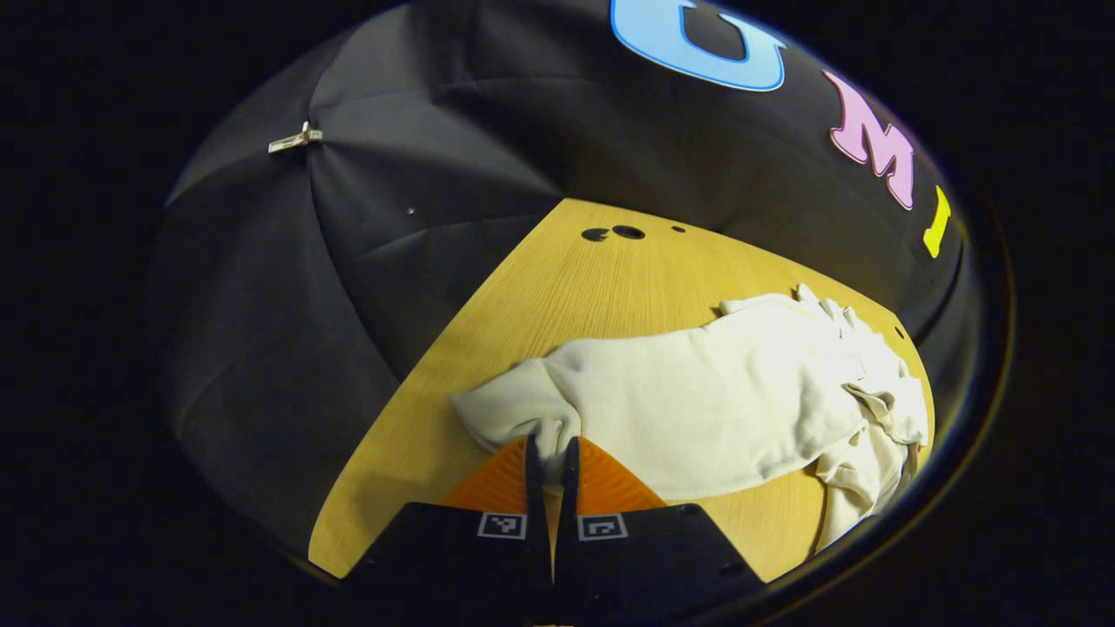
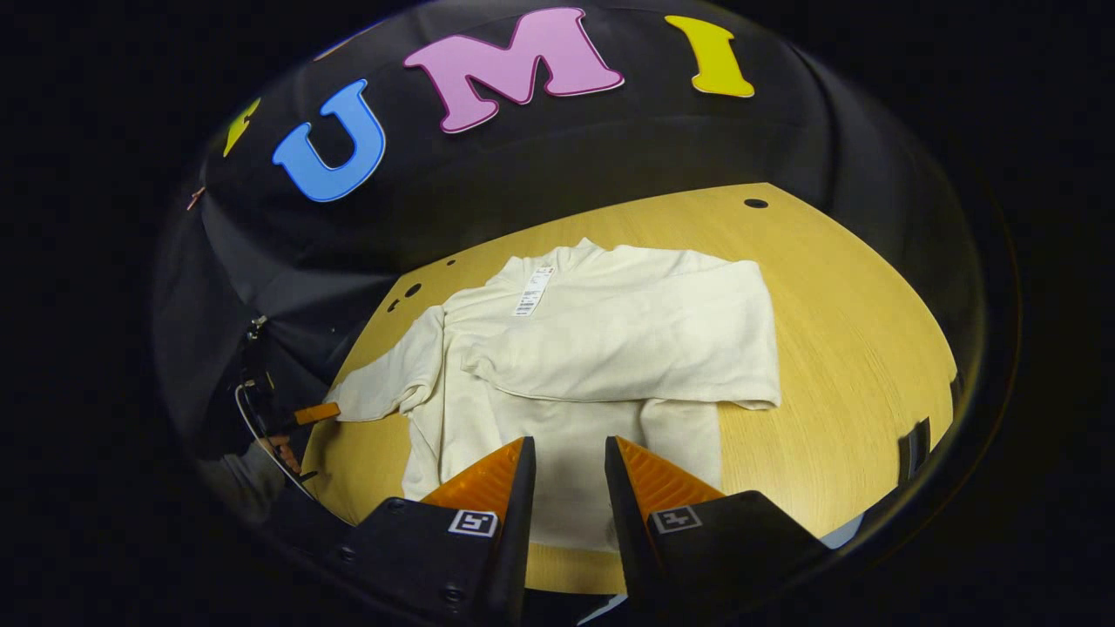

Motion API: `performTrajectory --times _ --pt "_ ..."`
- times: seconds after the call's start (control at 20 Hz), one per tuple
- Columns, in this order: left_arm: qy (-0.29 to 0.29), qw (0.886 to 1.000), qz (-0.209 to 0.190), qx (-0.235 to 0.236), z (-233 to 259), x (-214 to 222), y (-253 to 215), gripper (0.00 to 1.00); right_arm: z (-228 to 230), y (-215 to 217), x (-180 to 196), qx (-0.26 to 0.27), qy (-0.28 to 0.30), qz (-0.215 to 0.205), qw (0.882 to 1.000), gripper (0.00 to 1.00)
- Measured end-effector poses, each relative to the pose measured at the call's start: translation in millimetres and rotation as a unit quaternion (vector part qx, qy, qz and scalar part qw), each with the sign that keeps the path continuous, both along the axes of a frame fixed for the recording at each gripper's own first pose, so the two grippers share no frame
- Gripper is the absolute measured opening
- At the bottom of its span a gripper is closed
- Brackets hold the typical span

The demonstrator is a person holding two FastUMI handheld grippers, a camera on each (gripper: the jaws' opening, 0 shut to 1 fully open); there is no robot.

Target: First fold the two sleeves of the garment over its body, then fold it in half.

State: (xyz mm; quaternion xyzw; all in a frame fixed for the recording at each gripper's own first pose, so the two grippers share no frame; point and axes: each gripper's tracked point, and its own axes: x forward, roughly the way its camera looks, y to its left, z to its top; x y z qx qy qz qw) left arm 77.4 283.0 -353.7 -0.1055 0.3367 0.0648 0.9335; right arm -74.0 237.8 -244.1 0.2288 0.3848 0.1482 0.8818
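The cream garment is spread flat on the desk, one sleeve already laid across its body, the other sleeve stretched out sideways toward the left hand-held gripper. That sleeve's cuff is pinched between the nearly closed left fingers, so the fold is judged to run inward along the sleeve's long axis. The right hand-held gripper is held open and empty above the hem.
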Motion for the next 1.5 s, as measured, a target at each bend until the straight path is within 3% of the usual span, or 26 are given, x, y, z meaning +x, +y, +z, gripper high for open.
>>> performTrajectory --times 0.4,0.8,1.3,1.5 --pt "-0.059 0.997 -0.045 -0.001 69 11 -71 0.06 -14 -47 -6 -0.002 0.008 -0.021 1.0 0.49" --pt "-0.115 0.985 -0.131 -0.014 140 32 -203 0.06 -34 -96 -9 -0.002 0.023 -0.05 0.998 0.48" --pt "-0.115 0.967 -0.225 -0.033 142 35 -354 0.06 -58 -138 -21 0.002 0.047 -0.075 0.996 0.48" --pt "-0.097 0.961 -0.26 -0.019 118 33 -396 0.06 -62 -150 -23 0.003 0.051 -0.081 0.995 0.49"
